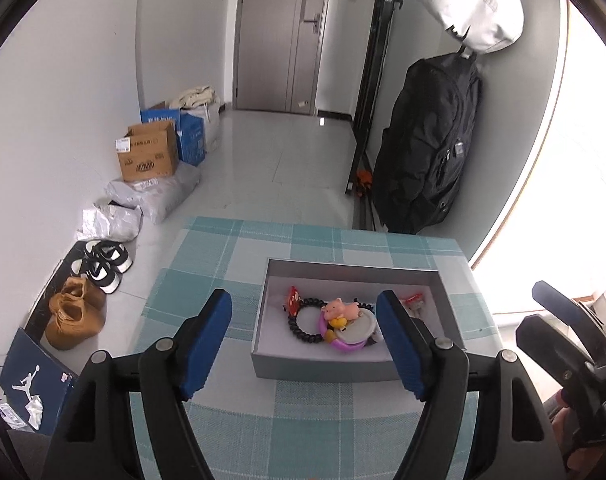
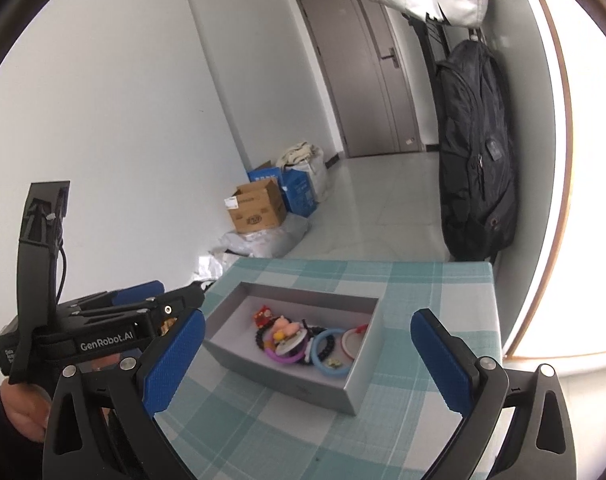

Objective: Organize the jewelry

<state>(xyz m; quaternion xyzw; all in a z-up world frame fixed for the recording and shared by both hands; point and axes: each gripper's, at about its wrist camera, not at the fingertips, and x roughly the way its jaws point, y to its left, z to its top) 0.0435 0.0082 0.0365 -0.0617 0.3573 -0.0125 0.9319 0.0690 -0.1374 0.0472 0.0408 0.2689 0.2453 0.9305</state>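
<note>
A grey open box [image 1: 323,368] [image 2: 359,380] sits on the teal checked tablecloth [image 1: 239,264] [image 2: 423,292]. It holds a black bead bracelet [image 1: 299,320] [image 2: 263,336], a pink pig charm [image 1: 341,309] [image 2: 285,326], a purple ring [image 1: 343,345] [image 2: 283,358], a red charm [image 1: 293,300] [image 2: 264,314], a light blue ring [image 2: 323,356] and a white-red ring [image 2: 353,340]. My left gripper [image 1: 305,344] is open and empty, held before the box. My right gripper [image 2: 307,364] is open and empty, over the box's near side.
The table's far edge drops to a tiled floor [image 1: 287,152]. Cardboard boxes [image 1: 147,158], plastic bags [image 1: 155,196] and shoes [image 1: 75,316] line the left wall. A black backpack [image 1: 427,144] hangs at right. The left gripper's body [image 2: 103,320] shows left of the right one.
</note>
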